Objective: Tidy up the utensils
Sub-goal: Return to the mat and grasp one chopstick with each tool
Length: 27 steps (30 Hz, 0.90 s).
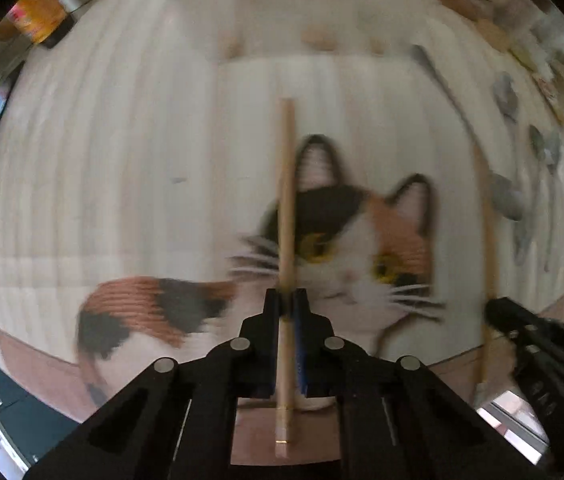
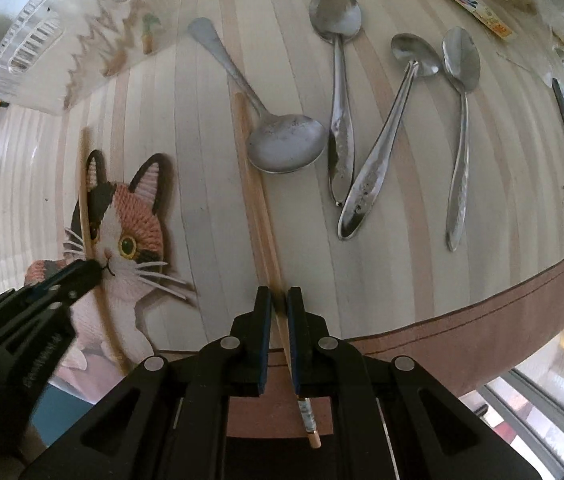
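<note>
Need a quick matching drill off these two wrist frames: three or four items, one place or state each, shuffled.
Things:
1. left gripper
2. right gripper
3. clear plastic utensil holder
4. four steel spoons

Places or states:
A. loose on the striped mat
B. shut on the wooden chopstick over the cat picture
C. lying on its side, far left
D. shut on the chopstick beside the big spoon

Pairs: 1-B, 2-D, 3-C, 4-A

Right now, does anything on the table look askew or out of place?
Two spoons lie crossed, one handle over the other, and a third spoon points the opposite way beside them. Nothing looks spilled or damaged.
</note>
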Each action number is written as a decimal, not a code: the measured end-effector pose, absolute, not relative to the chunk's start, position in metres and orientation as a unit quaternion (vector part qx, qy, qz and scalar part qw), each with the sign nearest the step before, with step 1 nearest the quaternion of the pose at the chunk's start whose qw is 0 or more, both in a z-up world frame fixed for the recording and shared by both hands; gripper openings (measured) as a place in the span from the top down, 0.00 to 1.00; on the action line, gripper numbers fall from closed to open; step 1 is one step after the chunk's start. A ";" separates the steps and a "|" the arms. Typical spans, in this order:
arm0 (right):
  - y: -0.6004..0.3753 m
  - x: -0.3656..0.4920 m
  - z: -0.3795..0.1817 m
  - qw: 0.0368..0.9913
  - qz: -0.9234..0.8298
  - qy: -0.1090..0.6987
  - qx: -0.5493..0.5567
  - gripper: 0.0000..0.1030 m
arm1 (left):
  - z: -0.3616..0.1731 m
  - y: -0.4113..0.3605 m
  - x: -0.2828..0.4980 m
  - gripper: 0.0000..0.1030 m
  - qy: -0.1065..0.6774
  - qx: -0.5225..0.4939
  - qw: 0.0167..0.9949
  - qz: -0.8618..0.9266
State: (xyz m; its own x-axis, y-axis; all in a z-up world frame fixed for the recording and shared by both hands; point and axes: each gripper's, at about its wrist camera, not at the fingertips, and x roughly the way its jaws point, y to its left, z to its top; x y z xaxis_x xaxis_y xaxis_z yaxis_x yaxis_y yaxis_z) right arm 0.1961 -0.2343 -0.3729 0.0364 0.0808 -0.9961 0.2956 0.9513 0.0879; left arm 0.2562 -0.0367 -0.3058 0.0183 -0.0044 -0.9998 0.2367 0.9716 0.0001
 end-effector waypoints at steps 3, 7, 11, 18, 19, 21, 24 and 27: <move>-0.214 0.202 -0.371 0.708 -0.066 0.691 0.130 0.93 | -0.306 -0.012 0.256 0.96 0.698 0.079 0.708 -0.066; -0.182 0.208 -0.369 0.711 -0.036 0.691 0.122 0.93 | -0.305 0.011 0.253 0.96 0.702 0.061 0.708 -0.052; -0.161 0.209 -0.367 0.712 -0.022 0.694 0.105 0.93 | -0.303 0.025 0.252 0.96 0.702 0.055 0.709 -0.051; -0.138 0.208 -0.376 0.687 -0.011 0.722 0.077 0.92 | -0.303 0.039 0.249 0.95 0.704 0.049 0.706 -0.054; -0.135 0.206 -0.376 0.688 -0.009 0.721 0.074 0.92 | -0.304 0.040 0.247 0.95 0.705 0.051 0.706 -0.055; -0.133 0.203 -0.378 0.690 -0.010 0.720 0.073 0.92 | -0.302 0.043 0.252 0.95 0.705 0.053 0.705 -0.056; -0.129 0.204 -0.377 0.690 -0.013 0.721 0.071 0.92 | -0.308 0.030 0.262 0.95 0.705 0.055 0.705 -0.056; -0.134 0.205 -0.377 0.691 -0.014 0.718 0.077 0.92 | -0.311 0.019 0.261 0.95 0.703 0.060 0.707 -0.053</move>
State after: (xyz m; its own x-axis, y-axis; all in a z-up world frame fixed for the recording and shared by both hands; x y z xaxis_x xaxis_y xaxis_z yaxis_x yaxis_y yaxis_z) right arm 0.2045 -0.1342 -0.3766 -0.0319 0.0917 -0.9953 0.1293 0.9878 0.0868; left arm 0.2614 0.0195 -0.3109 0.0055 0.0089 -0.9999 0.1600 0.9871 0.0096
